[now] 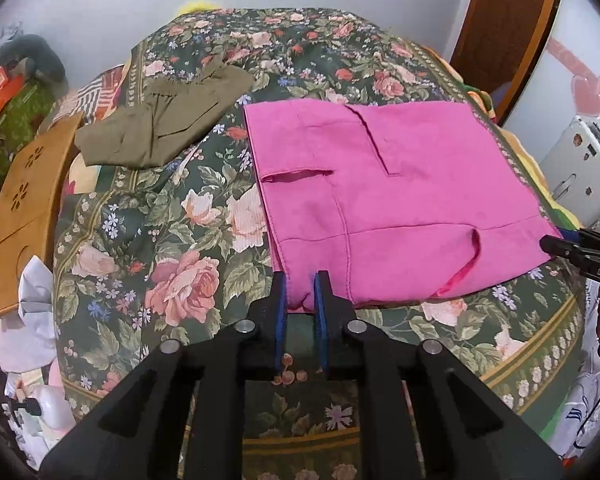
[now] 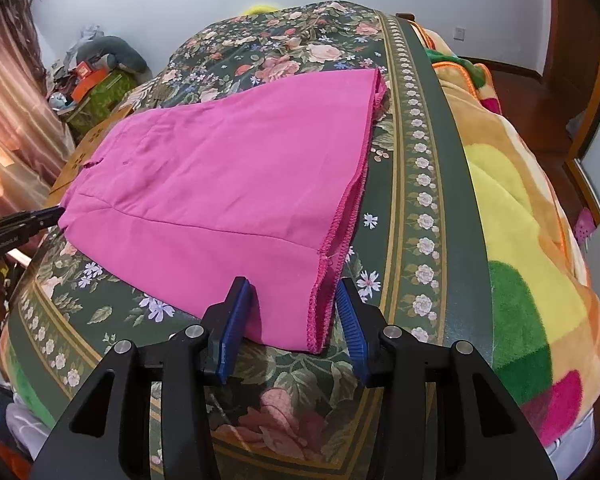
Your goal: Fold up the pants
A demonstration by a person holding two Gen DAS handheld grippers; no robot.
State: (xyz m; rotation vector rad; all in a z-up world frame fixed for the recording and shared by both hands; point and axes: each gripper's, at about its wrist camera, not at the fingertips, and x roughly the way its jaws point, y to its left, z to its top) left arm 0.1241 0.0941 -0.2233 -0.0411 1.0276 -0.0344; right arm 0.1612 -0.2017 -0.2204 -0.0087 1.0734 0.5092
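Observation:
The pink pants [image 1: 380, 184] lie flat on the floral bedspread [image 1: 172, 248], folded into a broad panel. My left gripper [image 1: 301, 280] sits at the near left corner of the pants, its blue pads a narrow gap apart with a bunch of pink cloth between them. In the right wrist view the pants [image 2: 228, 184] stretch away toward the left. My right gripper [image 2: 294, 286] is open, its pads on either side of the near hem corner. The right gripper's tip shows at the right edge of the left wrist view [image 1: 572, 250], and the left gripper's tip at the left edge of the right wrist view [image 2: 40, 218].
An olive-green garment [image 1: 160, 124] lies crumpled at the far left of the bed. A wooden board [image 1: 24, 208] leans at the left bedside. A bright fleece blanket [image 2: 512, 216] covers the bed's right side. A white appliance [image 1: 576, 176] stands at the right.

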